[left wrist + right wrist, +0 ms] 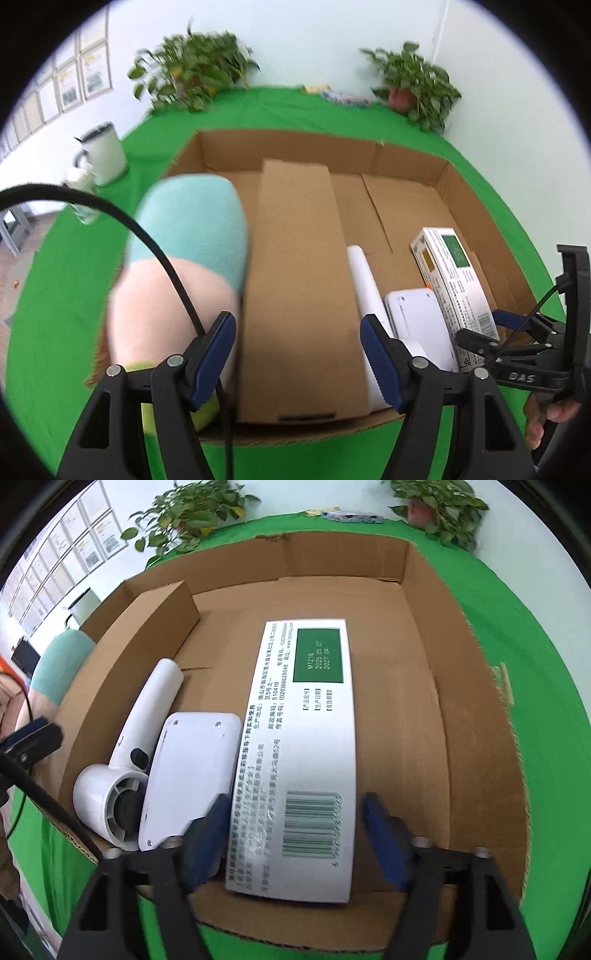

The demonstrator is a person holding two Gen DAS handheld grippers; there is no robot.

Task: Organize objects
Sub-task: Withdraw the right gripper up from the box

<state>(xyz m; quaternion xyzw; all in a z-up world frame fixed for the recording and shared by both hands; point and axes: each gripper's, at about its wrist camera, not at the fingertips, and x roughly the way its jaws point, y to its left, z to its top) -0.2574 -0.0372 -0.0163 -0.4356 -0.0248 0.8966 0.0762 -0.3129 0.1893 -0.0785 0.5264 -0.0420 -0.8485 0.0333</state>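
Observation:
A shallow cardboard tray point(424, 162) point(480, 701) lies on a green cloth. In it, left to right, lie a teal-and-pink plush thing point(184, 258) point(59, 664), a long brown carton point(295, 277) point(147, 627), a white hair dryer point(129, 757) point(364, 273), a white flat device point(192, 771) point(417, 325) and a white printed box point(306, 757) point(454, 280). My left gripper point(298, 354) is open, its fingers either side of the brown carton's near end. My right gripper point(295, 838) is open, straddling the printed box's near end without gripping it; it also shows in the left wrist view point(491, 328).
Two potted plants point(195, 70) point(413, 81) stand at the table's far edge, with small packets point(343, 96) between them. A white mug point(103, 151) and a clear jar point(79, 195) stand left of the tray. A black cable point(155, 251) crosses the left wrist view.

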